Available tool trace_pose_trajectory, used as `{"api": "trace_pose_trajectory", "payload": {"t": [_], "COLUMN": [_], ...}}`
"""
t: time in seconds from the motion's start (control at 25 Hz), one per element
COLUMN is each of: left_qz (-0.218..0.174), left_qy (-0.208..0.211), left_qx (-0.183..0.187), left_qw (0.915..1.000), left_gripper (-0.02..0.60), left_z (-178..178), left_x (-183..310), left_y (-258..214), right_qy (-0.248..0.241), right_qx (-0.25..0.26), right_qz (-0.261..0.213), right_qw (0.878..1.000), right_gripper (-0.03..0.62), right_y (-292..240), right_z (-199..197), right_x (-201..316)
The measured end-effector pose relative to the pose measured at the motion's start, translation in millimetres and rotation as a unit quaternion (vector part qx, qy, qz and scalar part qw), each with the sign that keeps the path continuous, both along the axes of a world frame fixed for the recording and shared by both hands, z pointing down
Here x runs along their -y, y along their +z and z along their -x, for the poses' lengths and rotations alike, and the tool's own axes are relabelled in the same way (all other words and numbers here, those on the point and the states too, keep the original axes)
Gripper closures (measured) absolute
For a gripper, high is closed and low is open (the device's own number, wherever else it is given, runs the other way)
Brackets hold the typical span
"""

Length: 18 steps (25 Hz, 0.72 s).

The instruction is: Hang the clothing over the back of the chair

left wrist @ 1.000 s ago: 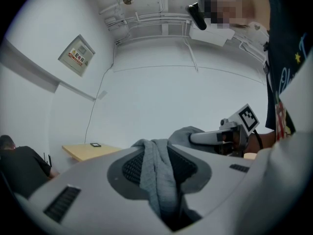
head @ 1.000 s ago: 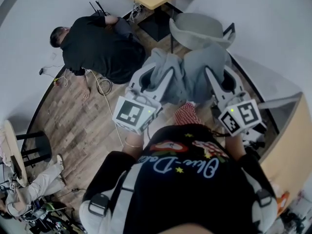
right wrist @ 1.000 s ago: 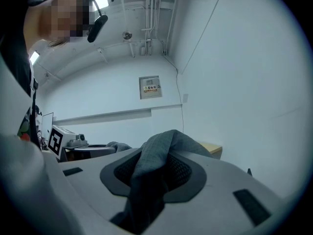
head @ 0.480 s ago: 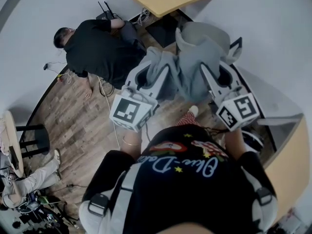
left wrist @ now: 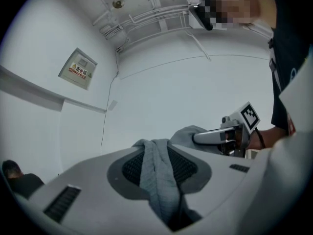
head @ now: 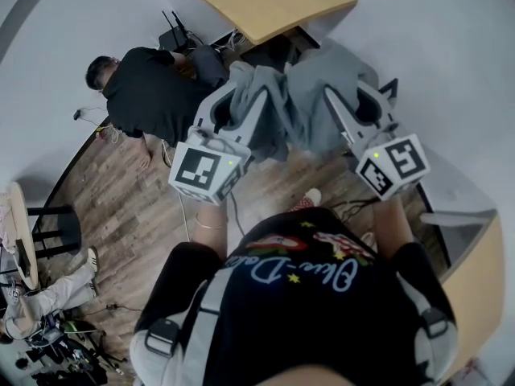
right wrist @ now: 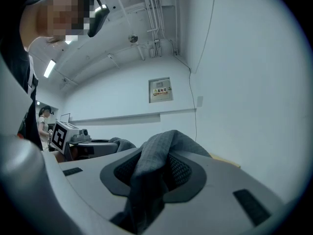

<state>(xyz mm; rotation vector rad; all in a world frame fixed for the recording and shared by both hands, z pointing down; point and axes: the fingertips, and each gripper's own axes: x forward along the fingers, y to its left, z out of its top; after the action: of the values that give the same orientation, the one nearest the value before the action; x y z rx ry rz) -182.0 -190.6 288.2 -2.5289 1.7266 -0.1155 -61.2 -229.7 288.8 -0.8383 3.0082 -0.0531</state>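
**Both grippers clamped on the grey garment, held up by the chair**

Left gripper (head: 245, 103) has its jaws closed on a bunched fold of the grey knit garment (head: 299, 107). In the left gripper view the cloth runs straight down the middle between the black ribbed pads (left wrist: 132, 168) and is pinched there.

Right gripper (head: 354, 101) is the same: its jaws are clamped on another fold, which humps up over its dark pads (right wrist: 185, 173) and drops into the throat.

The two grippers sit side by side and apart, both pointing roughly level. The garment is stretched between them, sags in the gap, and hangs clear of the brown plank floor (head: 129, 203). Each gripper view shows the other gripper off to the side with grey cloth bunched at its tip.

Chair (head: 392, 88) — only a dark frame part pokes out at the cloth's right edge. The rest is covered or merges with the grey, so it's not possible to tell whether the garment touches the chair back.

Around it:
- A light wooden tabletop (head: 273, 2) sits just beyond the garment.
- A person in a black top (head: 153, 95) is crouched on the floor to the left of the left gripper, near the white wall.
- A small black box with two antennas (head: 173, 34) stands beside that person.
- A small framed wall notice (right wrist: 160, 90) hangs high on the wall — the print is too small to read.
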Motion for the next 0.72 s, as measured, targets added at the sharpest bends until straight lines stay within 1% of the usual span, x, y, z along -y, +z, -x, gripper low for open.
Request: {"api": "trace_pose_trajectory", "payload": {"t": [0.12, 0.32, 0.44, 0.56, 0.72], "left_qz": [-0.011, -0.02, -0.03, -0.039, -0.033], "left_qy": [0.003, -0.003, 0.001, 0.021, 0.054], "left_qx": [0.008, 0.005, 0.006, 0.0, -0.012], "left_qw": [0.9999, 0.9998, 0.9995, 0.999, 0.9979], "left_gripper": [0.479, 0.479, 0.479, 0.479, 0.479], "left_z": [-5.4, -18.1, -28.0, -39.7, -56.0], "left_x": [24.3, 58.9, 77.0, 94.8, 113.7], "left_y": [-7.7, -18.9, -27.2, -30.6, -25.5], "right_qy": [-0.001, 0.009, 0.018, 0.038, 0.076], "right_qx": [0.002, 0.007, 0.01, 0.008, 0.012], "right_qz": [-0.003, -0.009, -0.013, -0.014, -0.001], "right_qw": [1.0, 1.0, 1.0, 0.999, 0.997], "right_gripper": [0.48, 0.48, 0.48, 0.48, 0.48], "right_y": [-7.1, -16.2, -21.7, -23.3, -15.4], "right_z": [-5.8, -26.0, -41.5, -58.2, -82.9], "right_x": [23.3, 57.3, 71.5, 85.3, 93.2]}}
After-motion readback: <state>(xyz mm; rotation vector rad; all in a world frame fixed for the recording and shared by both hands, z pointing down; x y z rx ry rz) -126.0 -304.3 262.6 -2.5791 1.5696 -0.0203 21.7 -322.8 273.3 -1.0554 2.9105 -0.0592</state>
